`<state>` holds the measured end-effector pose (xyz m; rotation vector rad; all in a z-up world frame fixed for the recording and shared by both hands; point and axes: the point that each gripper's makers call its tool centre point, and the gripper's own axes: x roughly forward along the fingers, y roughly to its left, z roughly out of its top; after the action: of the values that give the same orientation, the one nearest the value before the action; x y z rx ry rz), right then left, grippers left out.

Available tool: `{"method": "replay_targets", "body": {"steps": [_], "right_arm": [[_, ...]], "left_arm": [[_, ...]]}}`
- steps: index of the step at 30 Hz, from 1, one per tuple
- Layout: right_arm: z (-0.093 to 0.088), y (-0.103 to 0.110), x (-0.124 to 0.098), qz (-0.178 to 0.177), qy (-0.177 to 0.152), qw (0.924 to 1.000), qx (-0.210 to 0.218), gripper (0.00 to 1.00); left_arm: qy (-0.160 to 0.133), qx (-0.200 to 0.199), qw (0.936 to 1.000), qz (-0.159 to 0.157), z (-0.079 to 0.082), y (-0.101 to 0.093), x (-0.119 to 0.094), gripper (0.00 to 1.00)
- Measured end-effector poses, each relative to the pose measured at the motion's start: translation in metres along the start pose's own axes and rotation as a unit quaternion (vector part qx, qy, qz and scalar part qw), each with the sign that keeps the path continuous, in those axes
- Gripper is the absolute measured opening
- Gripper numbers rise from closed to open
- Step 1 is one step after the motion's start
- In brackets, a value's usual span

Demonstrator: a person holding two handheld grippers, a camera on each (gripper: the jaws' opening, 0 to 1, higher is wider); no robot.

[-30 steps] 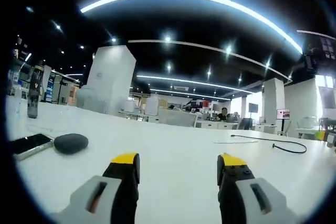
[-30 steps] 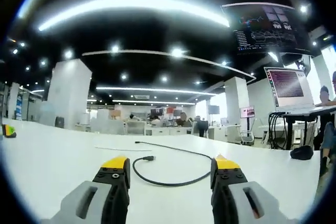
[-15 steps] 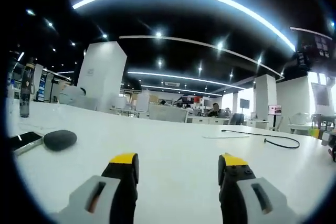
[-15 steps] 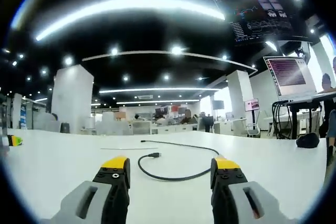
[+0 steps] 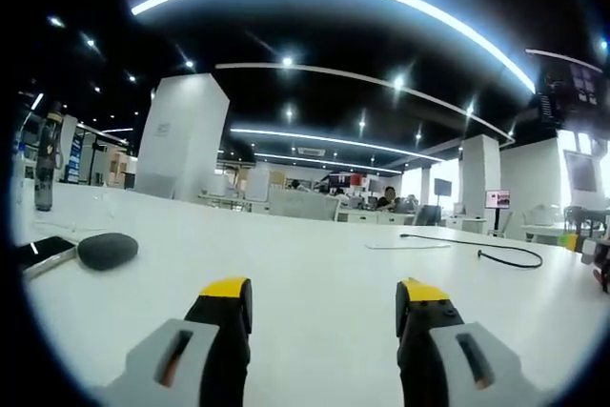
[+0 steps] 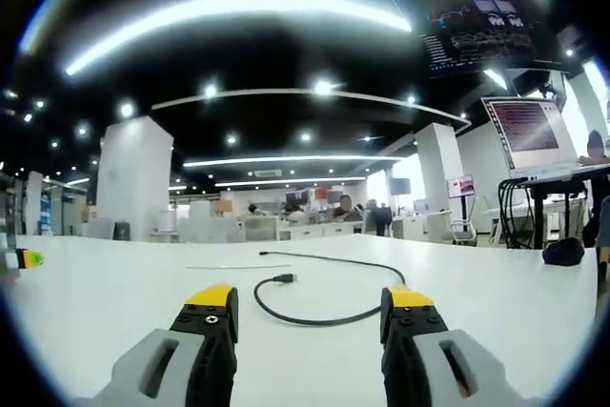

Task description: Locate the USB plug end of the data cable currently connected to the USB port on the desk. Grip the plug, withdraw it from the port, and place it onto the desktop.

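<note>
Starting on the left, the left gripper (image 5: 324, 297) just hangs low over the white desk (image 5: 305, 264) with its jaws spread and nothing between them, and from there the black data cable (image 5: 496, 253) is a thin line far off to its right, so that side looks like the long way round. The right gripper (image 6: 310, 302), jaws also spread and empty, has the cable's loop (image 6: 319, 316) dead ahead. The USB plug (image 6: 283, 278) lies flat on the desktop, near and just left of centre, pointing right, so the right one is clearly closer; no port is visible.

black cable (image 6: 329, 304) beyond parted fingers (image 6: 212, 316)
</note>
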<state>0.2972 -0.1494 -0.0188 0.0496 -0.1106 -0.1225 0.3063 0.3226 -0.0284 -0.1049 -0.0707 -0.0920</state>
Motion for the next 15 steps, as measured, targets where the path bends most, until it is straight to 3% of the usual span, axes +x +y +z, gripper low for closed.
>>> {"method": "replay_targets", "body": {"steps": [15], "right_arm": [[0.0006,-0.0045,0.0046,0.002,-0.001,1.0000,0.001,0.61]], "left_arm": [[0.002,-0.005,1.0000,-0.007,-0.0019,-0.0073,0.0041,0.61]]}}
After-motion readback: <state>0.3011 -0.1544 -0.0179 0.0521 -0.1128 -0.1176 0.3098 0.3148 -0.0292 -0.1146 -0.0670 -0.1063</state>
